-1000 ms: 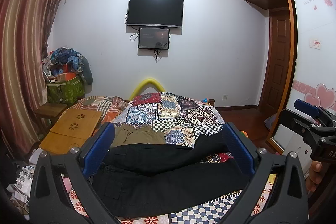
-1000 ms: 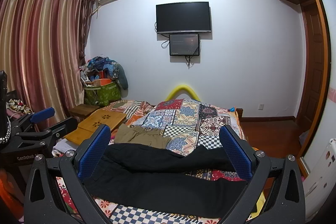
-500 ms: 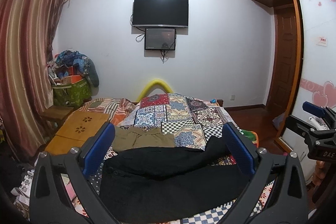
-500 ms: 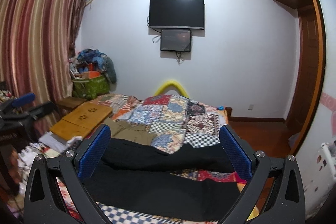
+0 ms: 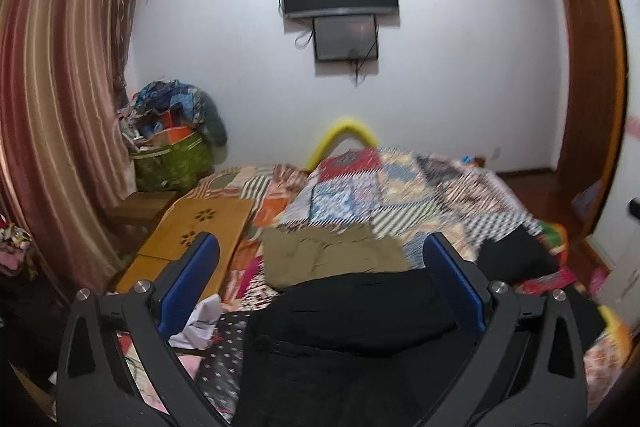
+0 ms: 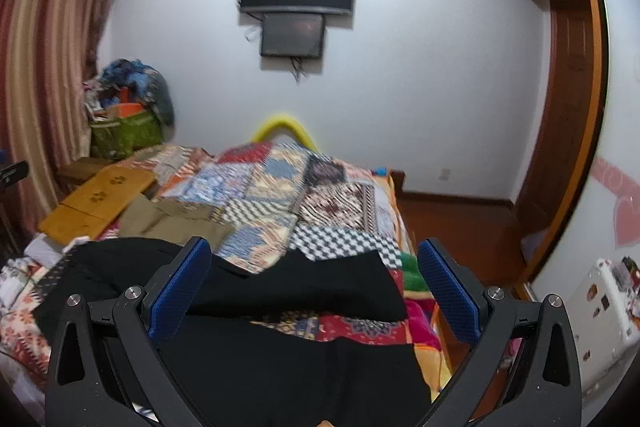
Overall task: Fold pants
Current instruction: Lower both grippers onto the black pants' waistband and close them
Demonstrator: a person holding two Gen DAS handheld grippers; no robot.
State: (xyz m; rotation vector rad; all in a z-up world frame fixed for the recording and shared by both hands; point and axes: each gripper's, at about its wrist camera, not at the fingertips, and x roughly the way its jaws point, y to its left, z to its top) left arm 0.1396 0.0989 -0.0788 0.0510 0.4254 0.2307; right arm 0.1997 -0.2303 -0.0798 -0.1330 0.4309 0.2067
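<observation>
Black pants lie spread across the patchwork quilt on your bed.
Your left claw and right claw both hover above them, jaws wide apart, gripping nothing; khaki shorts lie just beyond.

We see a bed under a colourful patchwork quilt; on it lie black pants spread flat, a folded khaki garment and a light wooden lap tray
</observation>
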